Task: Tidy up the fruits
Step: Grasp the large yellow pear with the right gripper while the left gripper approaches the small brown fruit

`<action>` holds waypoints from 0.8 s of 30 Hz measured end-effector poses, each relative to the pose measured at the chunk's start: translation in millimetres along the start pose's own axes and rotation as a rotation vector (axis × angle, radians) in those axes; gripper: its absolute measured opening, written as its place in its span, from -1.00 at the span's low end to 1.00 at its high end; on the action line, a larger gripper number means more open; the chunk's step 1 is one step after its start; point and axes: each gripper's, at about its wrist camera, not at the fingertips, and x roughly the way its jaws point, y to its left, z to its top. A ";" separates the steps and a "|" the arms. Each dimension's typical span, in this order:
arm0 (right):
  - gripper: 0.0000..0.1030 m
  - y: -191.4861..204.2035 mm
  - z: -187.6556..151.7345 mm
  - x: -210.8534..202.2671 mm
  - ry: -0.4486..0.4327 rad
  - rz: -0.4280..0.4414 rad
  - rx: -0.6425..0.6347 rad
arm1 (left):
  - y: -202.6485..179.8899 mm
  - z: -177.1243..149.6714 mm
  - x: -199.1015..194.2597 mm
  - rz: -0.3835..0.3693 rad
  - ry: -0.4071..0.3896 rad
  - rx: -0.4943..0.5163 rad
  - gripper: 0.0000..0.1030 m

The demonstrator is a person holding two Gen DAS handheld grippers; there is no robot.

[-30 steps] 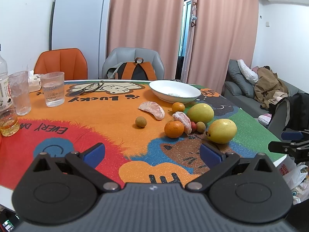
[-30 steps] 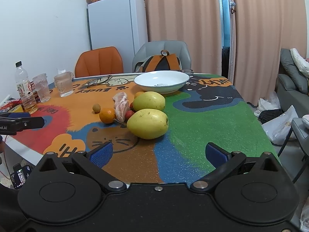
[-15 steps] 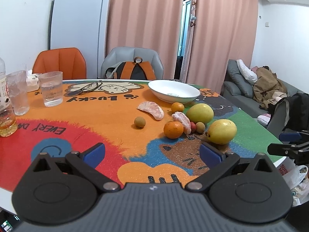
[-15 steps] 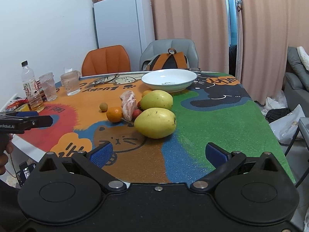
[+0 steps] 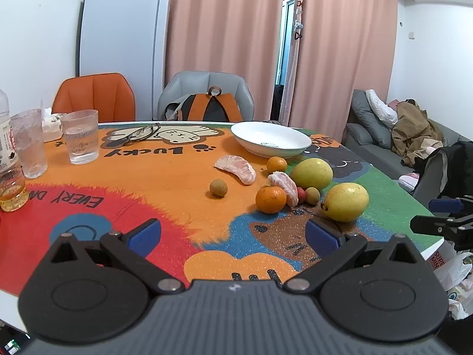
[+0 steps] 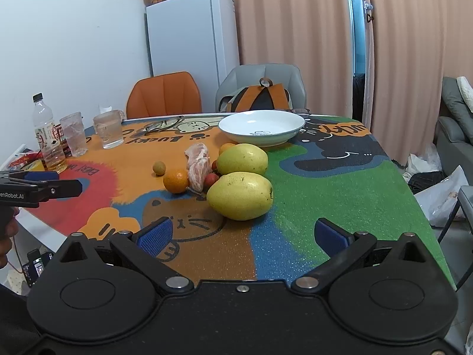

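A: Left gripper (image 5: 233, 233) held low over the near edge of the bench (image 5: 165, 177) with the bright cartoon-print cover; blue-padded fingers (image 5: 145, 233) spread wide, nothing between them.

B: Right gripper (image 6: 241, 233) likewise: fingers (image 6: 156, 235) wide apart, empty, poised over the brown and blue patch of the cover.

A: Shallow white ceramic bowl (image 6: 261, 126) taken as the landmark. Fruit all bunched just in front of it, none inside.

B: Two large yellow-green oval fruits there: far one (image 6: 242, 159) close in front of the bowl, near one (image 6: 240, 195) nearer still to the right gripper, a little ahead of the gap between its fingers and apart from both pads.

A: Left of the yellow pair: round orange mandarin (image 5: 270, 199), touching a peeled pink citrus segment (image 5: 284, 183). Second peeled segment (image 5: 236, 168) lying alone, further left. Small red fruit (image 5: 301, 194) and small tan fruit (image 5: 312, 195) tucked between mandarin and yellow fruits.

B: Smaller orange mandarin (image 5: 276, 164) just beside the bowl's rim. Lone small brownish round fruit (image 5: 218, 188) furthest left of the bunch.

A: Everything well ahead of the left gripper's fingers; nothing touched.

B: Ribbed clear glass with water (image 5: 79, 136) far left of the bowl.
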 end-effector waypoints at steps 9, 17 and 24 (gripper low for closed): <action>1.00 6.3 6.7 20.6 -0.007 0.016 -0.040 | 3.6 4.8 20.9 -0.009 0.040 -0.008 1.00; 1.00 8.6 12.8 44.0 -0.011 0.023 -0.051 | 2.6 9.9 40.1 -0.003 0.042 0.022 1.00; 1.00 11.3 14.6 66.1 -0.003 0.020 -0.070 | 1.4 16.8 59.7 -0.005 0.039 0.055 1.00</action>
